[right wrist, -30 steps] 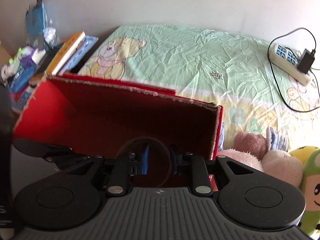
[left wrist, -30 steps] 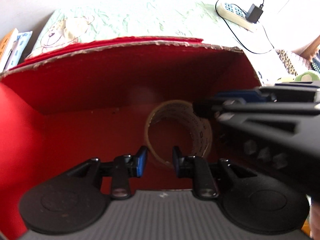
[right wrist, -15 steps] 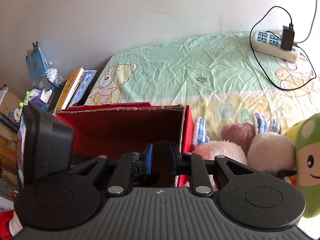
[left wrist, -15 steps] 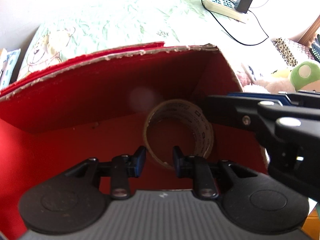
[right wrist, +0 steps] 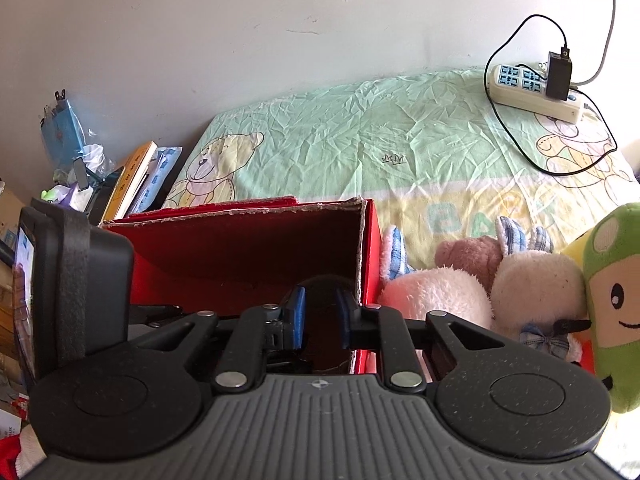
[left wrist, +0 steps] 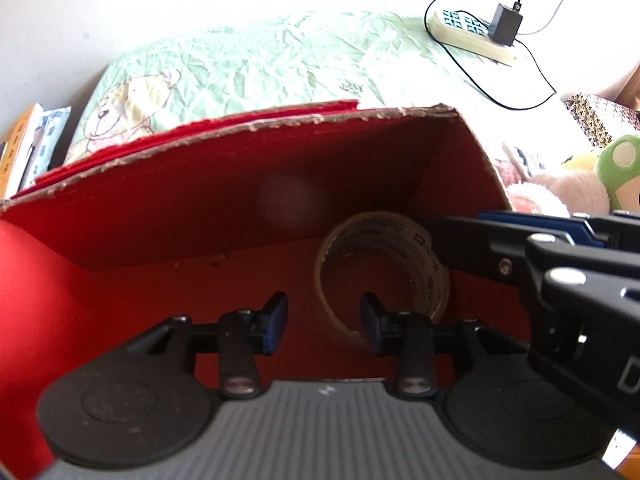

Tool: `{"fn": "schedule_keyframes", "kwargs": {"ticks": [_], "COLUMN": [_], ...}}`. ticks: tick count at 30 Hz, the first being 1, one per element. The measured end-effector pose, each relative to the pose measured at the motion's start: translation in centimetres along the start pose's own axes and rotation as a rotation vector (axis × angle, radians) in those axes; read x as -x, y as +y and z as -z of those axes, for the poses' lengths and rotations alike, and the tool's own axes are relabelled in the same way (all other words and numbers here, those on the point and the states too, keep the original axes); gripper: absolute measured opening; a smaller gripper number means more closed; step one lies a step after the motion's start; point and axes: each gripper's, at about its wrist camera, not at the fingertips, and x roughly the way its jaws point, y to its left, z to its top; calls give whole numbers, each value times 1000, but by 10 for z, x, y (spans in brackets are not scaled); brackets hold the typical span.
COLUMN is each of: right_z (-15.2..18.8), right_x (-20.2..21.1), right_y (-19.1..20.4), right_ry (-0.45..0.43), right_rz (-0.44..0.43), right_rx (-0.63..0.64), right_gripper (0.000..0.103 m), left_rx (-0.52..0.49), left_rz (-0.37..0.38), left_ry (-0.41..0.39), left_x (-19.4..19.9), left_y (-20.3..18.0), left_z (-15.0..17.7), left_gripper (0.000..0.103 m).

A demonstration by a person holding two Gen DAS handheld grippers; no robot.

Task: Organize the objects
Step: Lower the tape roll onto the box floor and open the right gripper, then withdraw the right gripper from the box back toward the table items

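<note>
We look into a red cardboard box (left wrist: pixel 168 216) that sits on a bed (right wrist: pixel 400 136) covered by a green bear-print sheet. A roll of clear tape (left wrist: pixel 384 276) stands on edge on the box floor, near the right-hand far corner, close to the back wall.

Our left gripper (left wrist: pixel 323 320) hangs low inside the box, jaws released; the tape roll sits just beyond and slightly right of the gap, apart from both pads. We grip nothing with it.

Our right gripper (right wrist: pixel 321 316) reaches in over the box's right wall. In the left wrist view it enters from the right, its tip just beside the tape roll's upper right edge. Its jaws stand apart with a narrow gap and nothing between them. The tape shows only as a dark arc behind them.

Outside the box on the right lie pink plush toys (right wrist: pixel 460 284) and a green mushroom plush (right wrist: pixel 612 300). A power strip (right wrist: pixel 536 94) with a charger rests at the bed's far corner. Books (right wrist: pixel 132 180) stand left of the bed.
</note>
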Motion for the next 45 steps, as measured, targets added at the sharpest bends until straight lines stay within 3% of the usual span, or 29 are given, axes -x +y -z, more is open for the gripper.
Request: {"fn": "schedule_keyframes", "kwargs": {"ticks": [7, 14, 24, 27, 35, 36, 38, 42, 45], "right_z": [6, 9, 8, 8, 19, 20, 23, 30, 34], "right_x": [3, 4, 4, 5, -1, -2, -6, -9, -8], "right_y": [-1, 1, 6, 6, 22, 23, 25, 28, 30], "right_ry": [-39, -65, -55, -44, -67, -69, -72, -82, -96], "right_rz": [4, 10, 36, 34, 50, 57, 74, 101, 124], "right_rx": [-13, -4, 35, 26, 20, 19, 23, 28, 33], "right_gripper": [15, 15, 15, 15, 15, 15, 15, 15, 14], "left_rx": [-6, -3, -7, -12, -15, -4, 28, 8, 24], "left_rz": [-41, -58, -116, -148, -259, -243, -194, -211, -201], "left_ry": [-23, -24, -33, -48, -68, -57, -53, -87, -68], "left_x": [-9, -22, -9, -6, -8, -11, -10, -9, -12], "left_y": [-19, -28, -17, -14, 7, 11, 19, 15, 18], "left_z": [-14, -25, -14, -11, -7, -7, -9, -7, -10], "left_gripper": [41, 49, 56, 61, 61, 56, 60, 61, 64]}}
